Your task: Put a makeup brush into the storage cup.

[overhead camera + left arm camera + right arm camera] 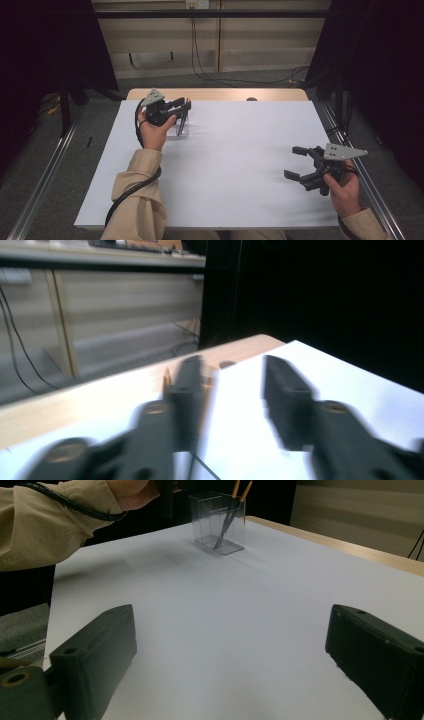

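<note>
High view looks down; both gripper views skim the shared white table (235, 165).

- A white table top (235, 165) lies over a light wooden table (220, 94), whose far edge shows as a pale strip.
- Grey floor (90, 150) surrounds it, with metal rails (42, 185) running along both sides.
- Black curtains (385, 60) hang at left and right (very dark, no detail to make out).
- A beige panelled wall (260, 45) stands behind, with black cables (200, 65) trailing down it onto the floor.
- Lighting is even and soft.
</note>
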`<action>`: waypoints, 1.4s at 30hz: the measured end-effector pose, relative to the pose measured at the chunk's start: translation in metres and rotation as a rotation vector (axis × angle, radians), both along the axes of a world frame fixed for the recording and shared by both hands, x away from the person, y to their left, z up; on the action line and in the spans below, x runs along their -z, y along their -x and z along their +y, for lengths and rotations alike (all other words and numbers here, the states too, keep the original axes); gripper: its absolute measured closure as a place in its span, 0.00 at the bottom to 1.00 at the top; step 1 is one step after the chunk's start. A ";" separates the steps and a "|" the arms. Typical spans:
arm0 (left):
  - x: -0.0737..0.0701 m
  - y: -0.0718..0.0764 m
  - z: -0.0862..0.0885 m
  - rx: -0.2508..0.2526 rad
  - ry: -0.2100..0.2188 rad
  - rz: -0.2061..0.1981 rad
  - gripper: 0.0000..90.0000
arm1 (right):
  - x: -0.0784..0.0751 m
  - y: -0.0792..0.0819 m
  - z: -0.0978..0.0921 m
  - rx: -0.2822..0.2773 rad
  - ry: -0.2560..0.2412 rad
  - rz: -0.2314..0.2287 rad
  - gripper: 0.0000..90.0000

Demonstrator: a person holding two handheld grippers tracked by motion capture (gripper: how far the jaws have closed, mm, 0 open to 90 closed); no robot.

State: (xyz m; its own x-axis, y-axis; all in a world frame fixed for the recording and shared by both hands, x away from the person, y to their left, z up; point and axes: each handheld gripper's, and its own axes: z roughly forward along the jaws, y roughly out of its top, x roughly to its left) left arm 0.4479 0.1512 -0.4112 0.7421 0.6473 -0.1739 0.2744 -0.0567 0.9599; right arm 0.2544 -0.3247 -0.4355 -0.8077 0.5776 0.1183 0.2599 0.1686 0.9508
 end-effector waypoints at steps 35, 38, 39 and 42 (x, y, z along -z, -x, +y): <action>0.001 0.046 0.029 0.020 0.012 -0.031 0.08 | 0.000 0.005 0.001 0.006 0.019 0.002 0.06; -0.001 0.049 0.030 0.032 0.018 -0.031 0.07 | 0.000 0.005 0.001 0.006 0.016 -0.001 0.06; -0.002 0.050 0.030 0.029 0.018 -0.035 0.06 | 0.000 0.005 0.001 0.008 0.017 -0.002 0.06; -0.003 0.055 0.031 0.041 0.006 -0.037 0.04 | 0.000 0.005 0.001 0.008 0.018 -0.002 0.06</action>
